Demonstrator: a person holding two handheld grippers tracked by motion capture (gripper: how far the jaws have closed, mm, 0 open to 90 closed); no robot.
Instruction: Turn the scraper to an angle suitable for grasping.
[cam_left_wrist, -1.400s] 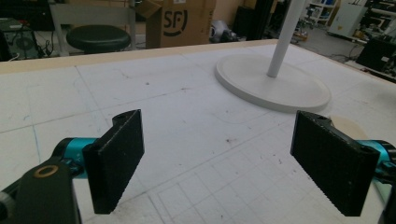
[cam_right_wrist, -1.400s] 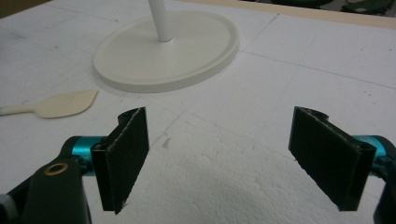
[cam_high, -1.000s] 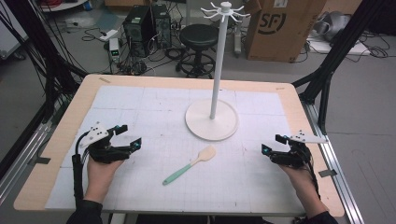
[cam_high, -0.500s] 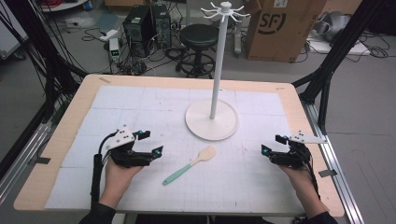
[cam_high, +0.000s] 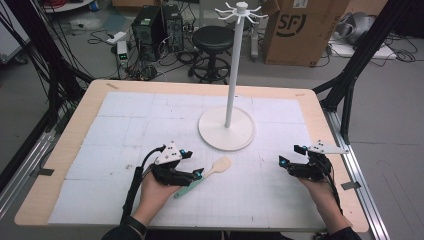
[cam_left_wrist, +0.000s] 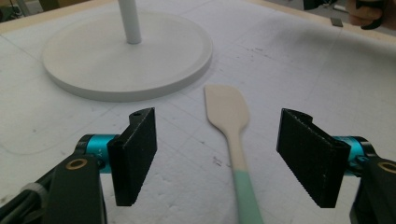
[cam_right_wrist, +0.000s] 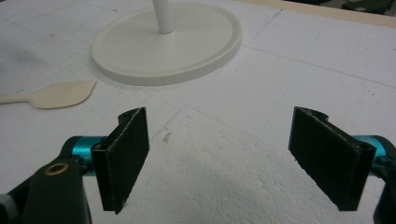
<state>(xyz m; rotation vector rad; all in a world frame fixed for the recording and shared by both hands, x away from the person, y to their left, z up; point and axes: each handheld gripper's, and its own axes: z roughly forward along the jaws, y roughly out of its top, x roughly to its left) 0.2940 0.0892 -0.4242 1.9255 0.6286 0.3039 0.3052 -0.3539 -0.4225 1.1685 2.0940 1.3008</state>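
- A spatula (cam_high: 206, 175) lies flat on the white mat (cam_high: 125, 125) that covers the desk (cam_high: 320, 107).
- The spatula has a pale cream blade and a mint green handle.
- Its blade points toward the round white base (cam_high: 226, 128) of a tall stand, and sits near that base but does not touch it.
- A thin white pole (cam_high: 233, 65) goes up from the middle of the base, with little hooks (cam_high: 241, 10) at the top.
- The left gripper (cam_high: 192, 172) is held in the person's left hand (cam_high: 152, 192), at the green end of the spatula.
- In the left gripper view its jaws are wide open, one on each side of the spatula (cam_left_wrist: 231, 140).
- The jaws do not touch the spatula; the handle runs down between them, closer to the jaw on the right of that view.
- The right gripper (cam_high: 290, 157) is held in the person's right hand (cam_high: 320, 192), on the other side of the desk, well apart from the spatula.
- In the right gripper view its jaws are wide open too, with just bare white mat (cam_right_wrist: 224, 140) between them.
- That view shows the spatula blade (cam_right_wrist: 56, 95) far off to the left and the round base (cam_right_wrist: 168, 42) up ahead.
- On the floor behind the desk are a black stool (cam_high: 212, 40), a cardboard box (cam_high: 300, 30) and a dark computer box (cam_high: 147, 25) with many cables.
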